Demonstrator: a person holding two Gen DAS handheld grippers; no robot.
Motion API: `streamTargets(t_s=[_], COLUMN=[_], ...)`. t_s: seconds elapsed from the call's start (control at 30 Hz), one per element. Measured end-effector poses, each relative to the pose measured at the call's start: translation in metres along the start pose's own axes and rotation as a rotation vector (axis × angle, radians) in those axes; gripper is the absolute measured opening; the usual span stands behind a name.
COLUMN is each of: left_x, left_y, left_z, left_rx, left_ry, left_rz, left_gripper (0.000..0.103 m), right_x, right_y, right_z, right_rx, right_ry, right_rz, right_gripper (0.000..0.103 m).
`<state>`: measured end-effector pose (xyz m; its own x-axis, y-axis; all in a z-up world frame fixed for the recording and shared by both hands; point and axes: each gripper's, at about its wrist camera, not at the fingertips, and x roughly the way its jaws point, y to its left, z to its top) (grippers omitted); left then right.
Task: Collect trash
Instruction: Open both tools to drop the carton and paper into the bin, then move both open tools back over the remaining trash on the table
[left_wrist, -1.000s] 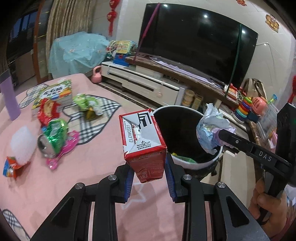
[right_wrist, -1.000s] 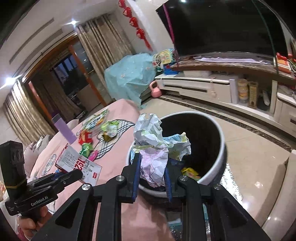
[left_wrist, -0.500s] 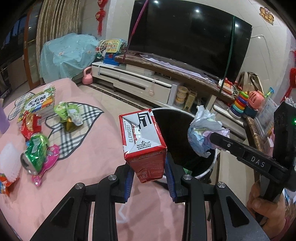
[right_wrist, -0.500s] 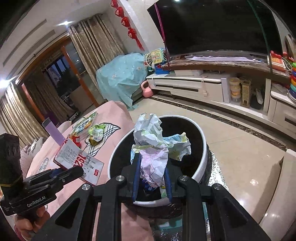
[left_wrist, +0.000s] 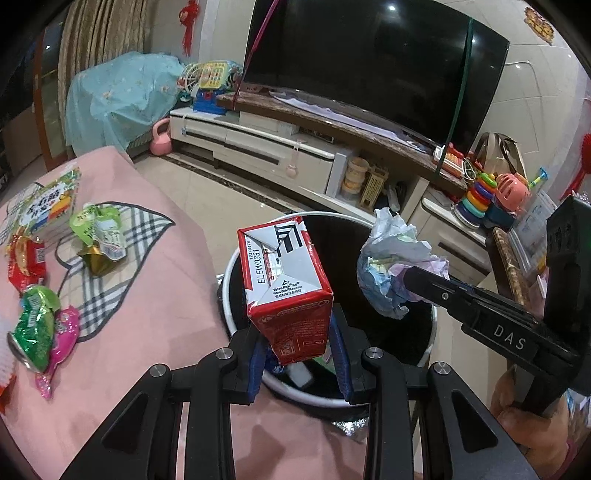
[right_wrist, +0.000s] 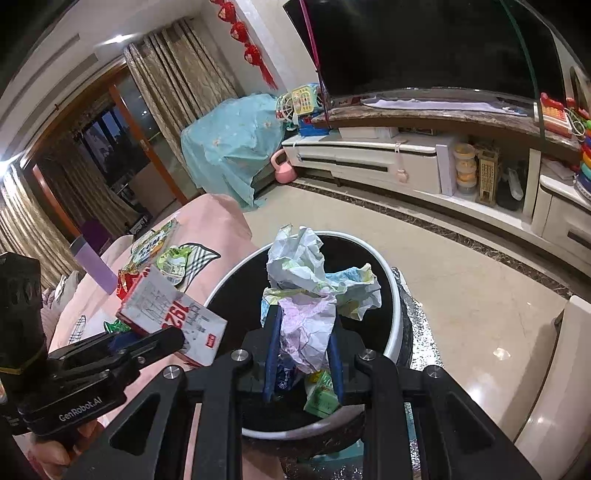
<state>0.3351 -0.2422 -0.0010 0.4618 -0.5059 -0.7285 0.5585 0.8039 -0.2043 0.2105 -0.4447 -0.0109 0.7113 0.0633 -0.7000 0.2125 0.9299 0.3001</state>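
Pinching a red and white drink carton (left_wrist: 286, 291) between its blue pads, the left gripper (left_wrist: 299, 350) holds it upright over the near rim of the round white-rimmed black trash bin (left_wrist: 236, 258), which stands on the floor just off the edge of the pink tablecloth (left_wrist: 147, 302). The right gripper (right_wrist: 304, 354) is clamped on a crumpled ball of white and pastel paper (right_wrist: 314, 291) above the bin's open mouth, where green wrappers (right_wrist: 321, 397) already lie inside. Toward the tablecloth's far left edge lie a crushed green can (left_wrist: 35, 334), a pink wrapper (left_wrist: 62, 341) touching it, a red packet (left_wrist: 27, 260) and a green pouch (left_wrist: 99, 236).
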Motion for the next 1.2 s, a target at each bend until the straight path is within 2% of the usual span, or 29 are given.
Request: streamTargets(t_s=[0.27, 0.3, 0.33, 0.4, 0.43, 0.47, 0.53, 0.7, 0.87, 1.03, 1.2], left_x=[0.024, 0.026, 0.026, 0.021, 0.019, 0.017, 0.013, -0.002, -0.034, -0.068, -0.106], left_y=[-0.010, -0.009, -0.009, -0.007, -0.007, -0.006, -0.002, 0.010, 0.035, 0.064, 0.090], left_z=[0.008, 0.009, 0.009, 0.008, 0.008, 0.007, 0.002, -0.014, -0.045, -0.078, -0.111], left_rx=[0.020, 0.015, 0.009, -0.002, -0.005, -0.010, -0.020, -0.050, -0.102, -0.167, -0.222], left_ry=[0.037, 0.043, 0.043, 0.021, 0.014, 0.013, 0.011, 0.006, -0.025, -0.045, -0.070], left_rz=[0.002, 0.002, 0.002, 0.002, 0.000, -0.003, -0.010, -0.013, 0.031, 0.074, 0.138], left_gripper=[0.033, 0.042, 0.056, 0.070, 0.072, 0.073, 0.077, 0.078, 0.080, 0.081, 0.081], right_x=[0.008, 0.010, 0.012, 0.013, 0.013, 0.013, 0.011, 0.001, -0.014, -0.016, -0.008], right_y=[-0.008, -0.009, -0.012, -0.015, -0.017, -0.019, -0.019, -0.014, 0.000, 0.030, 0.076], right_z=[0.006, 0.007, 0.009, 0.010, 0.010, 0.010, 0.010, 0.010, 0.003, -0.012, -0.034], right_rx=[0.017, 0.022, 0.029, 0.054, 0.067, 0.074, 0.082, 0.086, 0.097, 0.060, -0.018], right_ry=[0.024, 0.030, 0.036, 0.042, 0.042, 0.040, 0.035, 0.013, -0.027, -0.022, 0.016], right_rz=[0.010, 0.013, 0.021, 0.039, 0.049, 0.056, 0.065, 0.081, 0.082, 0.105, 0.129], right_gripper=[0.027, 0.028, 0.029, 0.039, 0.045, 0.050, 0.055, 0.071, 0.094, 0.098, 0.099])
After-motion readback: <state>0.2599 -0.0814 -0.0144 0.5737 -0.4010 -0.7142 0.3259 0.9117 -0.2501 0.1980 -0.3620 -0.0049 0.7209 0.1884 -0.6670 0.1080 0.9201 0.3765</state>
